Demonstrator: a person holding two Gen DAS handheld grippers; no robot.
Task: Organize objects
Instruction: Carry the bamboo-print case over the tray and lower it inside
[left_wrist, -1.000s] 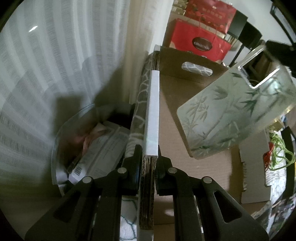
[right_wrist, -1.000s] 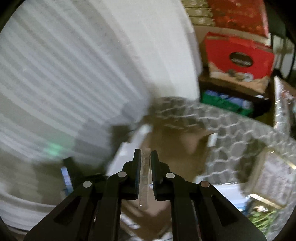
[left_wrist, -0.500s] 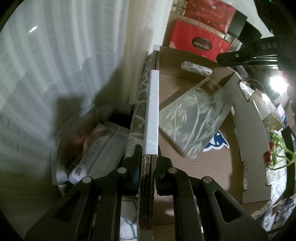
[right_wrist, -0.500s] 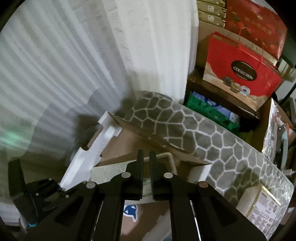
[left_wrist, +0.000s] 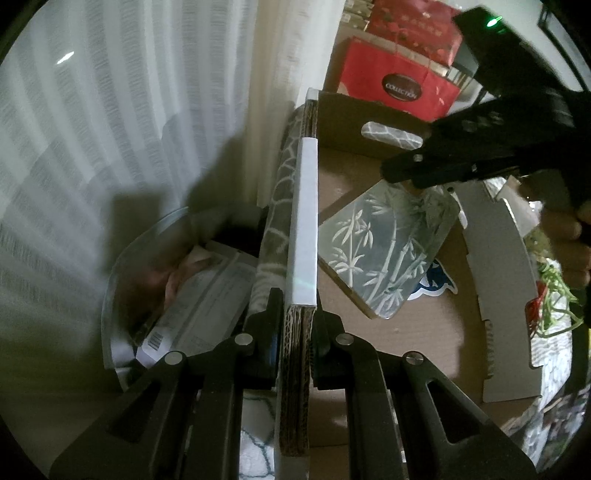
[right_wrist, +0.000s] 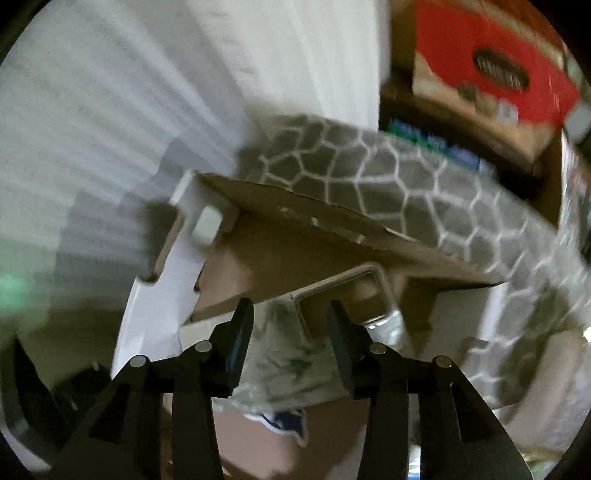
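- The frosted glass cutting board with bamboo print (left_wrist: 384, 254) lies tilted inside my brown cardboard box (left_wrist: 388, 325).
- My right claw (right_wrist: 290, 325) points steeply down above its handle, jaws opening, gripping nothing.
- My left claw (left_wrist: 298, 325) is clamped on the box's wall.

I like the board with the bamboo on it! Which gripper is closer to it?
Right. The right gripper hangs just over the bamboo board in the cardboard box, its jaws opening beside the handle. The left gripper stays aside, pinching the box's wall.
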